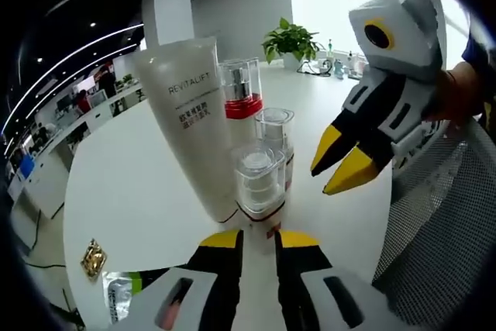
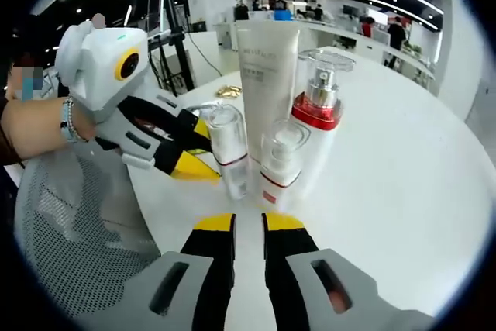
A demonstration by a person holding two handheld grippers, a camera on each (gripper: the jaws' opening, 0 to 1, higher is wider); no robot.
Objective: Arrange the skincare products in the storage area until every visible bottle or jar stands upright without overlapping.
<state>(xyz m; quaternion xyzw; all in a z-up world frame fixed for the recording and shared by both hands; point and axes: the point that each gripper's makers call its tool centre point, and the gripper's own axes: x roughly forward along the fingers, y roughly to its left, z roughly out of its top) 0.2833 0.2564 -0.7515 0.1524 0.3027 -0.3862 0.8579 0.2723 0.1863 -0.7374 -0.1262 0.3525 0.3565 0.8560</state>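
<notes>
Several skincare products stand upright in a tight cluster on the white round table. They are a tall white tube, a pump bottle with a red band, and two small clear-capped bottles. My left gripper is shut, its tips just short of the nearest small bottle. My right gripper is shut too, empty, and hovers close to the cluster on the opposite side.
A gold foil piece and a small packet lie on the table beyond the tube. A grey mesh chair stands at the table's edge. A potted plant sits at the far side.
</notes>
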